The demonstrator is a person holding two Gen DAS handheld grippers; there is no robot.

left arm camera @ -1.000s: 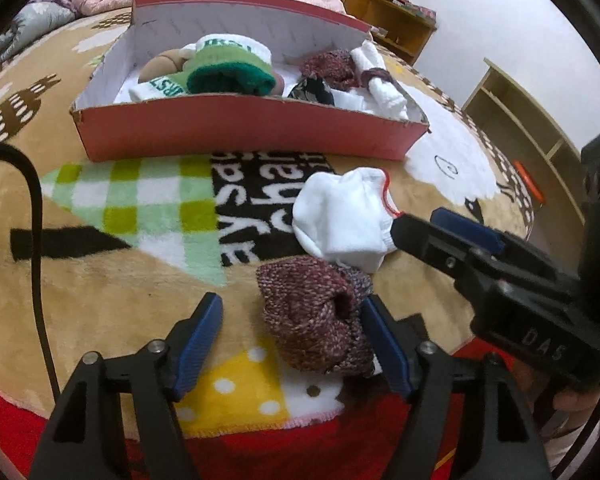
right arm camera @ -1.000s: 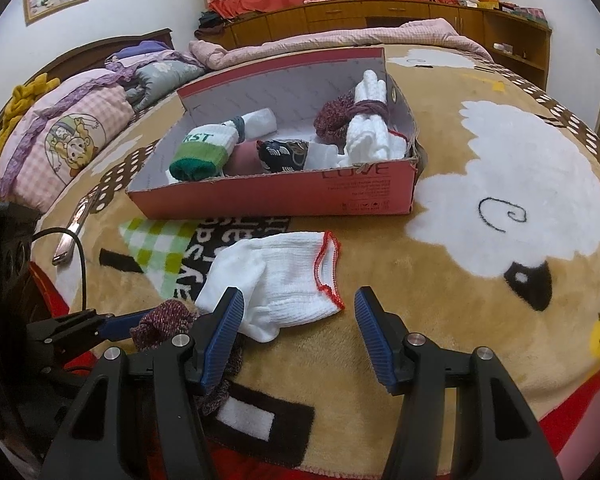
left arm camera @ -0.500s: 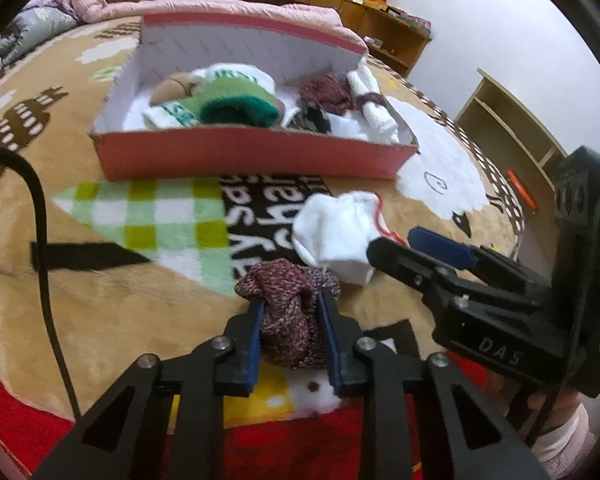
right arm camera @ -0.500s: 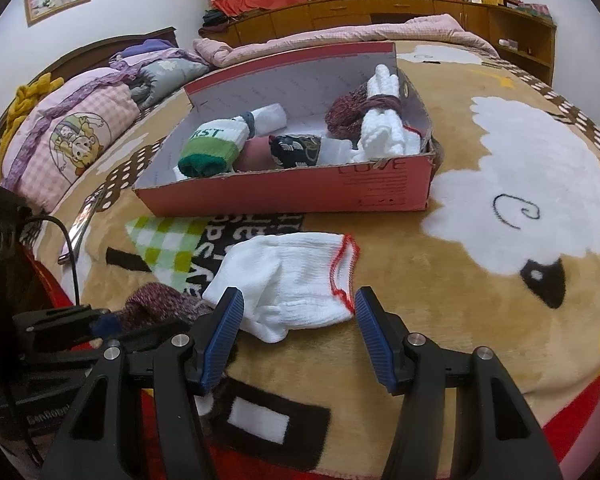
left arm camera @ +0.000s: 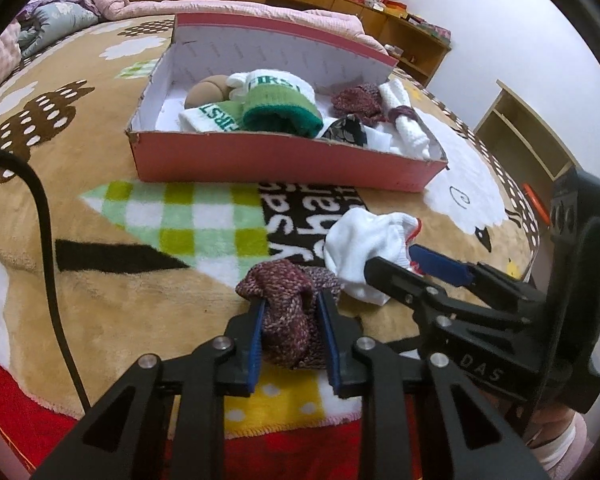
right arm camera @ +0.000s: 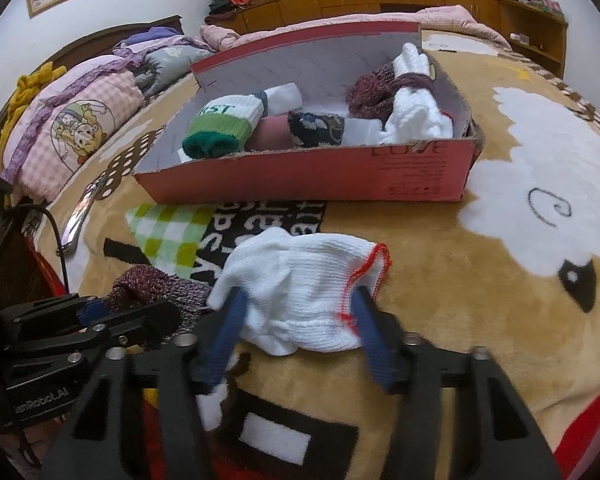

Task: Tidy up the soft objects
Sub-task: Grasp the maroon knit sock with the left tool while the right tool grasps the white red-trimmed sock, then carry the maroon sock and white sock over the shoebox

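A maroon marled knit sock (left arm camera: 290, 312), bunched and coarse-textured, is clamped between the blue pads of the left gripper (left arm camera: 291, 330) on the plush patterned blanket (left arm camera: 100, 280). Just beside it, a white ribbed glove with red-stitched cuff (right arm camera: 304, 292) is straddled by the right gripper (right arm camera: 300, 332), whose jaws stand apart with pads touching the fabric's sides. Beyond both, a pink cardboard shoebox (right arm camera: 340, 172) is seen holding rolled socks, among them a green-banded roll (right arm camera: 216, 128). A black cable (left arm camera: 44, 240) is draped across the blanket at left.
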